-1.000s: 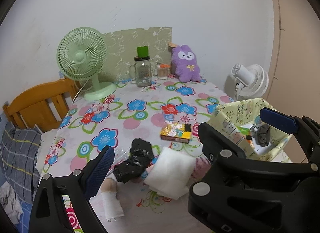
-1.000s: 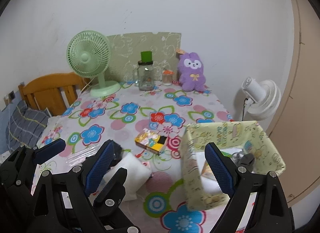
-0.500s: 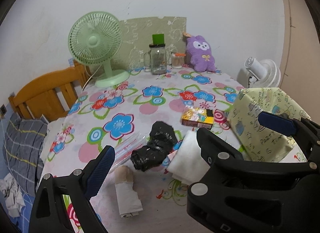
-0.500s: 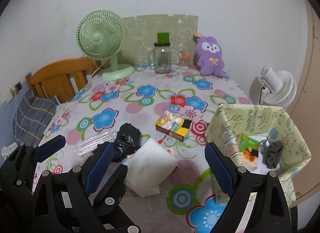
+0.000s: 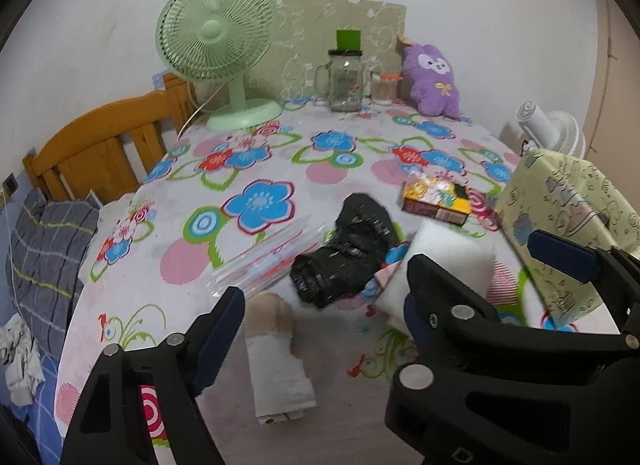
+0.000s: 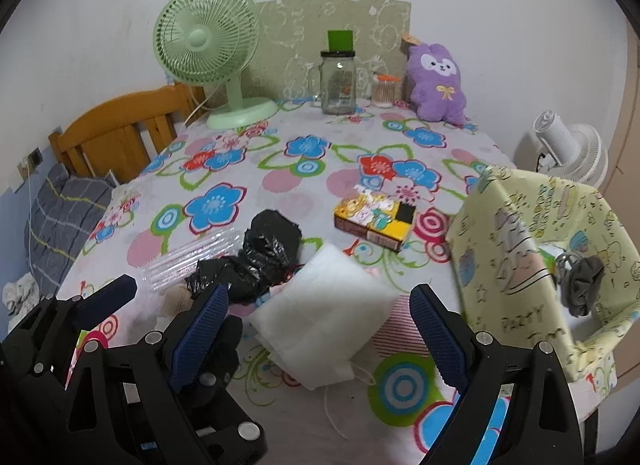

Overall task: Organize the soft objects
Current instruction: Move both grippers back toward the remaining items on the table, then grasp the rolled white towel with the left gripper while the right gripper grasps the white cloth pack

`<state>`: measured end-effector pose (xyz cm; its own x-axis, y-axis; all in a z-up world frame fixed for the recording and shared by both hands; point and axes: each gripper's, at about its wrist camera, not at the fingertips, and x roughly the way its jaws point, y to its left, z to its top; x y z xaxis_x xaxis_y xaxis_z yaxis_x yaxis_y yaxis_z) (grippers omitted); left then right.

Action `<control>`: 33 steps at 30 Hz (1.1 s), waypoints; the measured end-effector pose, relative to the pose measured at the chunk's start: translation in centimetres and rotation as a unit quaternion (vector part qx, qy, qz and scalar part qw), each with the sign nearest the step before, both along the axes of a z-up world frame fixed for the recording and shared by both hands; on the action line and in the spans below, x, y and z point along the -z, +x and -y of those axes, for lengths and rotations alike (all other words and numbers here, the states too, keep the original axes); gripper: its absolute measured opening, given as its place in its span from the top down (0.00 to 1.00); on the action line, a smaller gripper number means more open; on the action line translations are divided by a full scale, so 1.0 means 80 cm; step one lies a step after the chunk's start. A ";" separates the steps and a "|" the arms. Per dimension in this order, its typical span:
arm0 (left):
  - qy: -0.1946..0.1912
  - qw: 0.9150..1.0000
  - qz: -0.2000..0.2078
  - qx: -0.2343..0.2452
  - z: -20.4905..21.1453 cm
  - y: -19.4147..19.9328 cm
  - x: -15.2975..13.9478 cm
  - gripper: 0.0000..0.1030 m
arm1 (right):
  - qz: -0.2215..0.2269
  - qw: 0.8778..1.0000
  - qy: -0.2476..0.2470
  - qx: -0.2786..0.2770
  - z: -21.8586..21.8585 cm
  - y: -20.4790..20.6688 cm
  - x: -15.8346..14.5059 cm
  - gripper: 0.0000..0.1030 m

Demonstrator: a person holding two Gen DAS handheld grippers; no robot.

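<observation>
White pad [image 6: 324, 301] on the flowered bench [image 6: 280, 169], between the open right tongs [image 6: 318, 325].
Left tongs [image 5: 316, 297] are closing, empty, above a beige sock [image 5: 276, 349]; black bag [image 5: 344, 253] beside the pad.

Left gripper [image 5: 316, 317] and right gripper [image 6: 319, 329]: matte black plastic frames are carrying silver screws, and ribbed dark-blue pads [image 6: 200, 331] are lining the fingers.

Open floral tablecloth [image 6: 248, 169] spans the table's middle. Near edge: black plastic bag [image 6: 256, 261], white pad [image 6: 324, 297], rolled cloth [image 5: 276, 361] and colourful box [image 6: 376, 217] crowd together. Fabric bin [image 6: 516, 249] blocks the right; green fan [image 6: 208, 45], jar [image 6: 338, 81] and purple plush [image 6: 436, 81] line the far wall.
</observation>
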<state>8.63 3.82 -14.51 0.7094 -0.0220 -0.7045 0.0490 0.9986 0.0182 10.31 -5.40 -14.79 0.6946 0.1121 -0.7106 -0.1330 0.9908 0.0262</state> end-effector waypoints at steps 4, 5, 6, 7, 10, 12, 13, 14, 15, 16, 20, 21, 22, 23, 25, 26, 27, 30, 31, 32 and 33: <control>0.007 1.000 -0.009 -0.017 -0.009 0.002 0.013 0.29 | -0.014 1.000 0.002 -0.002 -0.005 0.003 0.012 0.09; 0.009 1.000 -0.014 -0.016 -0.010 0.002 0.017 0.31 | -0.018 1.000 0.001 -0.003 -0.006 0.003 0.016 0.09; 0.009 1.000 -0.018 -0.016 -0.012 0.002 0.020 0.33 | -0.021 1.000 -0.001 -0.004 -0.007 0.003 0.019 0.09; 0.007 1.000 -0.022 -0.017 -0.014 0.003 0.023 0.34 | -0.025 1.000 -0.003 -0.005 -0.009 0.004 0.023 0.09; 0.004 0.999 -0.033 -0.022 -0.020 0.005 0.033 0.35 | -0.034 0.999 -0.008 -0.009 -0.013 0.005 0.030 0.09; 0.004 0.999 -0.039 -0.026 -0.024 0.008 0.037 0.35 | -0.038 0.999 -0.011 -0.012 -0.017 0.006 0.033 0.09; 0.004 0.999 -0.042 -0.029 -0.027 0.009 0.039 0.35 | -0.039 0.999 -0.013 -0.014 -0.018 0.006 0.035 0.09; 0.003 0.998 -0.047 -0.032 -0.030 0.009 0.043 0.35 | -0.041 0.999 -0.015 -0.015 -0.019 0.006 0.036 0.09; 0.003 0.998 -0.049 -0.033 -0.031 0.010 0.045 0.35 | -0.042 0.999 -0.015 -0.016 -0.020 0.007 0.038 0.09; 0.002 0.998 -0.054 -0.035 -0.033 0.011 0.049 0.36 | -0.044 0.999 -0.016 -0.016 -0.021 0.008 0.039 0.09; -0.015 0.998 -0.056 -0.029 -0.036 0.010 0.052 0.45 | -0.051 0.999 -0.015 -0.013 -0.022 0.011 0.043 0.09; -0.015 0.998 -0.055 -0.026 -0.035 0.010 0.051 0.47 | -0.051 0.999 -0.015 -0.012 -0.022 0.012 0.044 0.09; -0.015 0.998 -0.054 -0.022 -0.034 0.009 0.051 0.52 | -0.052 0.998 -0.016 -0.012 -0.022 0.013 0.045 0.09; -0.017 0.998 -0.053 -0.016 -0.032 0.008 0.050 0.59 | -0.052 0.998 -0.018 -0.012 -0.022 0.013 0.045 0.09; -0.019 0.998 -0.054 -0.012 -0.029 0.007 0.049 0.66 | -0.053 0.998 -0.019 -0.012 -0.021 0.013 0.046 0.09; -0.020 0.998 -0.055 -0.010 -0.027 0.007 0.049 0.71 | -0.054 0.998 -0.019 -0.012 -0.020 0.013 0.046 0.09; -0.021 0.998 -0.056 -0.009 -0.026 0.008 0.049 0.72 | -0.055 0.998 -0.018 -0.011 -0.019 0.014 0.047 0.09; -0.026 0.998 -0.059 -0.009 -0.023 0.010 0.048 0.74 | -0.057 0.998 -0.015 -0.007 -0.013 0.015 0.049 0.09; -0.029 0.998 -0.060 -0.009 -0.022 0.010 0.048 0.75 | -0.058 0.998 -0.014 -0.006 -0.012 0.016 0.049 0.09; -0.032 0.998 -0.061 -0.008 -0.020 0.010 0.048 0.75 | -0.060 0.998 -0.012 -0.005 -0.010 0.017 0.050 0.09; -0.034 0.997 -0.062 -0.006 -0.018 0.010 0.048 0.75 | -0.061 0.998 -0.012 -0.005 -0.009 0.017 0.050 0.09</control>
<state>9.45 5.26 -18.33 0.6171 -0.0648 -0.7842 0.0357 0.9979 -0.0543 11.69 -4.71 -18.83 0.6024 0.1002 -0.7919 -0.1393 0.9901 0.0193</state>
